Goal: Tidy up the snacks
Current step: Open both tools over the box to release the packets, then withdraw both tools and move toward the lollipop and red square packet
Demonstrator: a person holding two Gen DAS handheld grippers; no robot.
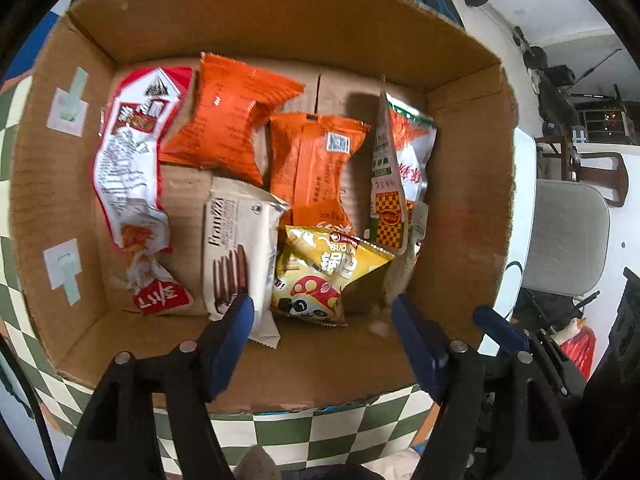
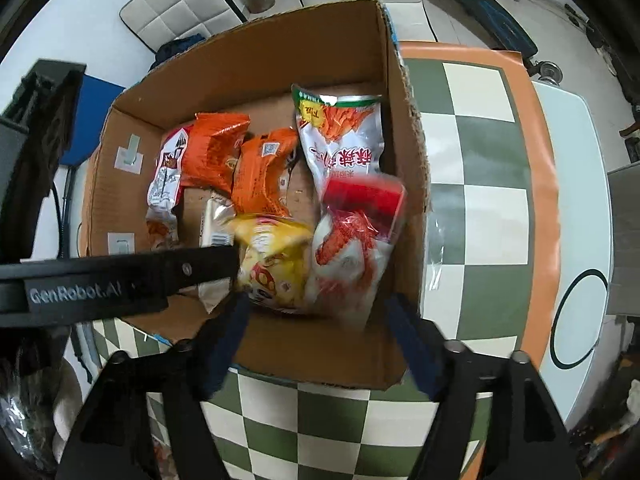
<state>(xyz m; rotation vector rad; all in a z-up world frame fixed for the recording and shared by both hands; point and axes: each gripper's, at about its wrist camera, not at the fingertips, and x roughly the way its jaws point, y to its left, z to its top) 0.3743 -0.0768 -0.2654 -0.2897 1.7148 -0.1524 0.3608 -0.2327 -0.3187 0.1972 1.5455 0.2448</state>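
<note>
An open cardboard box [image 1: 280,380] holds several snack packets. My left gripper [image 1: 322,304] hangs open over the box's near side, above a yellow panda packet [image 1: 324,272] and a white biscuit pack [image 1: 236,240], touching neither. Two orange packets [image 1: 228,120] and a long red-and-white packet [image 1: 128,168] lie further in. My right gripper [image 2: 316,300] is open over the box's [image 2: 256,56] near right corner. A blurred red-and-white packet [image 2: 352,240] lies loose below its fingers against the right wall, beside the yellow packet [image 2: 276,264].
A green-topped white packet [image 2: 340,136] leans on the box's right wall. The box stands on a green-and-cream checkered cloth [image 2: 480,200]. The left gripper's black body [image 2: 120,276] crosses the right wrist view at left. A grey chair [image 1: 568,236] stands beyond the table.
</note>
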